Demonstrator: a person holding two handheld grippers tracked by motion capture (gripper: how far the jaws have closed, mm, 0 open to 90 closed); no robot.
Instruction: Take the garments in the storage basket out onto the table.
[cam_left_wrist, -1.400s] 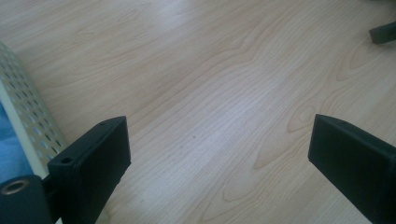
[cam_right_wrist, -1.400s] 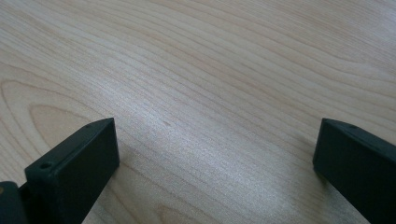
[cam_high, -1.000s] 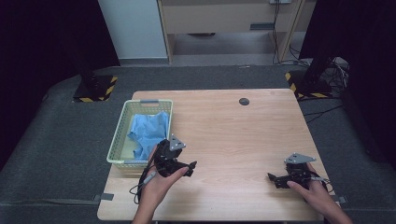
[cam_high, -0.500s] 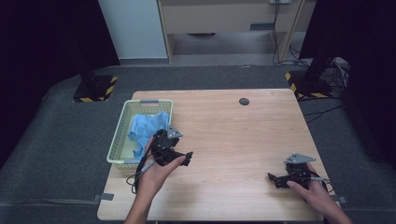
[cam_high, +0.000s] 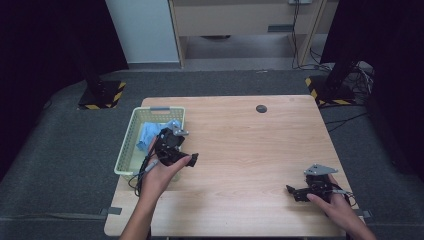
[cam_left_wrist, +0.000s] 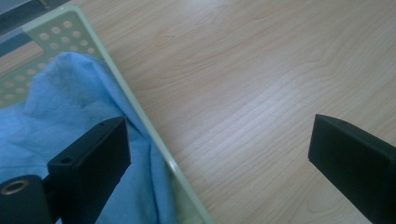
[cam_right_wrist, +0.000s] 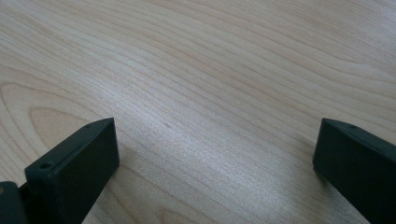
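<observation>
A pale green perforated basket (cam_high: 131, 134) stands at the table's left edge with a crumpled blue cloth (cam_high: 149, 134) inside. My left gripper (cam_high: 180, 152) hovers at the basket's right rim, open and holding nothing. In the left gripper view, the left gripper (cam_left_wrist: 217, 126) straddles the basket rim (cam_left_wrist: 140, 112): one jaw is over the blue cloth (cam_left_wrist: 56, 116), the other over bare wood. My right gripper (cam_high: 295, 194) rests low near the table's front right corner. It is open, and in the right gripper view the right gripper (cam_right_wrist: 215, 123) has bare wood between its jaws.
The wooden table (cam_high: 250, 150) has a small round black disc (cam_high: 261, 108) near its far edge. Two stands with yellow-black striped bases (cam_high: 100, 95) (cam_high: 330, 92) flank the table's far corners on the grey floor.
My left gripper has moved left and away from me, from the table toward the basket's right rim. The right gripper has stayed put.
</observation>
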